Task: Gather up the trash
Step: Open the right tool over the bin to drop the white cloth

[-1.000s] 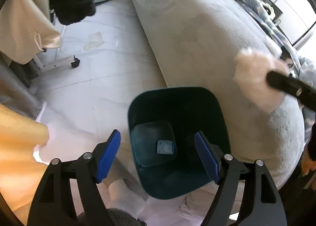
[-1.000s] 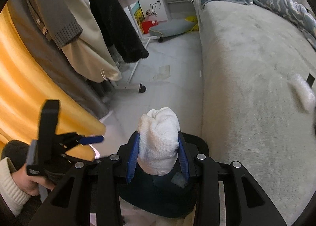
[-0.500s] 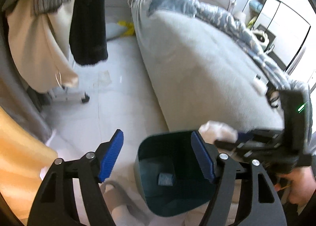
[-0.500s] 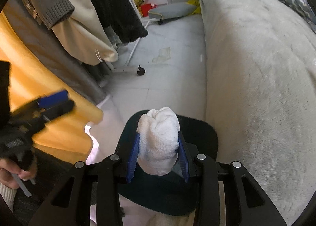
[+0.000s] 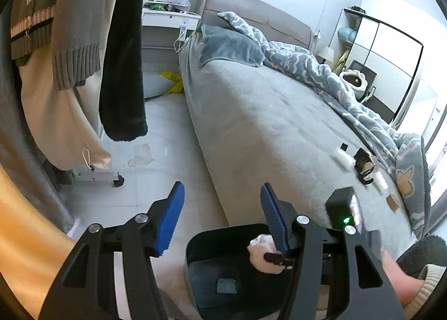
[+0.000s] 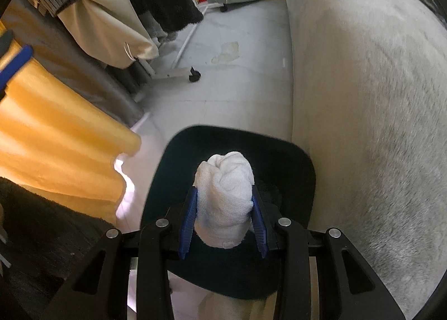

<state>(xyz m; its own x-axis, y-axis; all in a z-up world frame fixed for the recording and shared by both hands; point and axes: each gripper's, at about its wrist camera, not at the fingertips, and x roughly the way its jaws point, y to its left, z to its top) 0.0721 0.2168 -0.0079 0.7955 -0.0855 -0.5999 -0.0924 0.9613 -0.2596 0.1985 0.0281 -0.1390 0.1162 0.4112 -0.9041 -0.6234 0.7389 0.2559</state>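
A dark teal trash bin (image 6: pixel 301 158) stands on the floor beside the bed. My right gripper (image 6: pixel 223 202) is shut on a crumpled white tissue wad (image 6: pixel 223 183) and holds it over the bin's mouth. In the left wrist view the bin (image 5: pixel 201 261) sits low in frame with a small grey scrap (image 5: pixel 226 286) at its bottom, and the tissue wad (image 5: pixel 259 250) shows at its right rim. My left gripper (image 5: pixel 222 216) is open and empty, above the bin's left side. More white tissue pieces (image 5: pixel 343 158) lie on the bed.
The grey bed (image 5: pixel 265 124) fills the right, with a blue patterned duvet (image 5: pixel 321 74) at its far side. Hanging clothes (image 5: pixel 69 54) and a wheeled rack base (image 5: pixel 111 177) stand left. An orange cloth (image 6: pixel 56 130) hangs at the left. A stain (image 5: pixel 141 152) marks the floor.
My left gripper has tilted upward, so the bin dropped low in its view and the room came in. My right gripper has moved with the tissue further over the bin.
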